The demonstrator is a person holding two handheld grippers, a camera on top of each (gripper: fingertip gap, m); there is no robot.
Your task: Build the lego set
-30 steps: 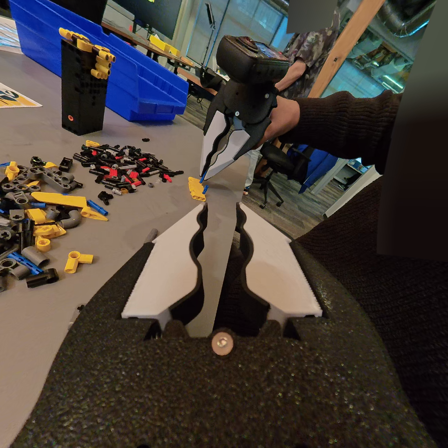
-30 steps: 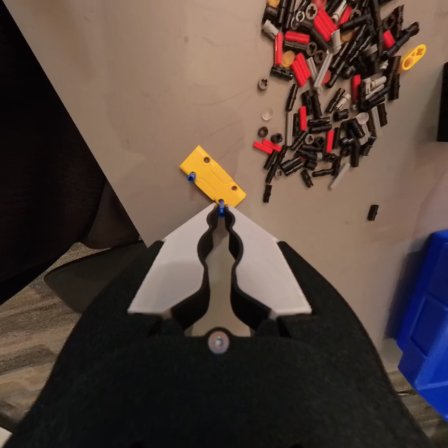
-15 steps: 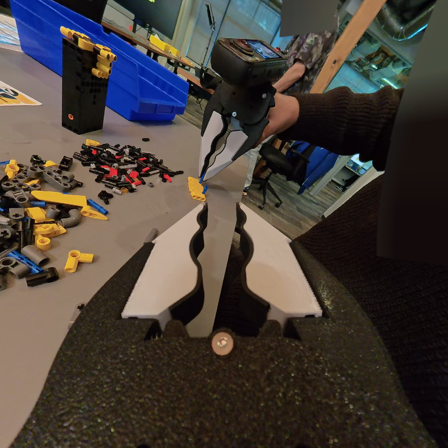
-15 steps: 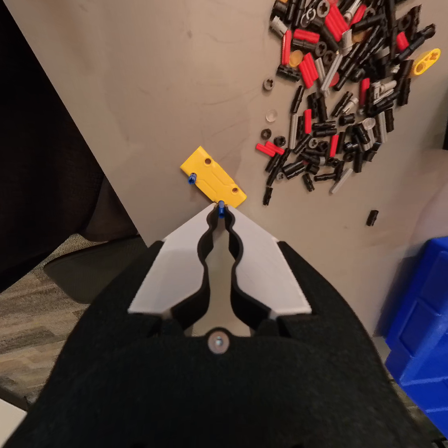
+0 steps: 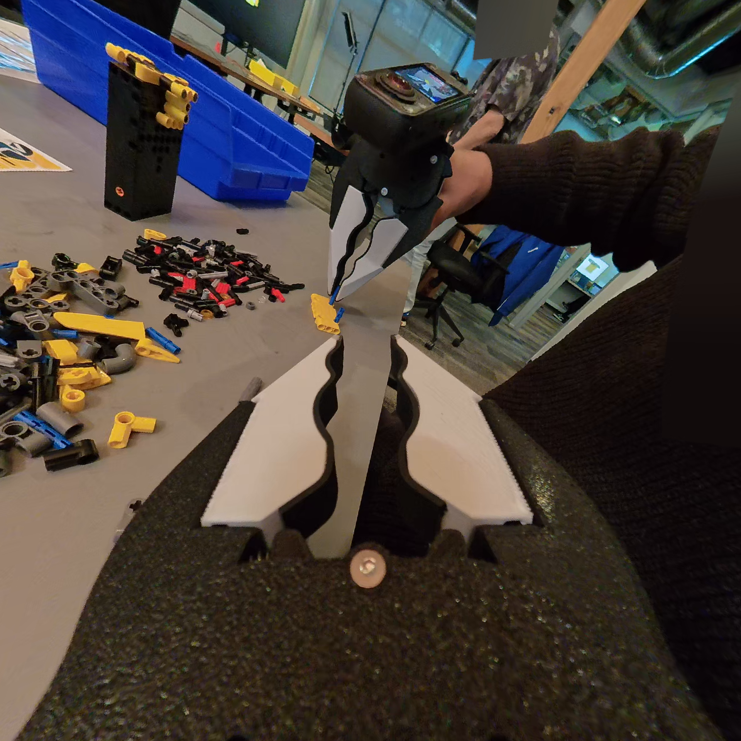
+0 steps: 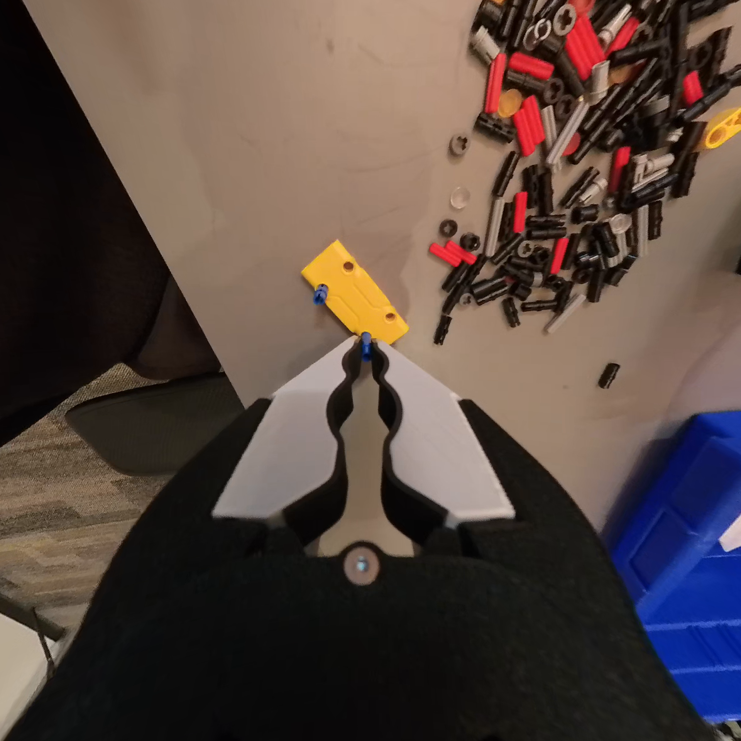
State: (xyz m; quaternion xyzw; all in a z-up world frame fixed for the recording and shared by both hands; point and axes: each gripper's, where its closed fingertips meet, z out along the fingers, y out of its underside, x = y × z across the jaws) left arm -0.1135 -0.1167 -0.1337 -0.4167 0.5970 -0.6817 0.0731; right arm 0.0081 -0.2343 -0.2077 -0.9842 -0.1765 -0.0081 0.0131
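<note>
On the grey bench (image 5: 224, 224), going left to right: a mixed heap of yellow, grey and black building parts (image 5: 48, 361) at nine o'clock is cut off by the picture's edge. A black tower (image 5: 140, 152) topped with yellow pieces stands at eleven o'clock before a blue bin (image 5: 224, 140). A pile of small black and red pins (image 5: 208, 276) lies toward the middle. The left claw (image 5: 367, 341) hovers spread and empty over the bench edge. Just beyond it at twelve o'clock lies a yellow panel (image 6: 355, 294), a blue peg jutting from its side. The right claw (image 6: 364, 345), held by a hand (image 5: 465, 184) in a dark sleeve, pinches a second blue pin (image 6: 365, 348) against the panel's near edge; whether the pin is seated is hard to tell.
</note>
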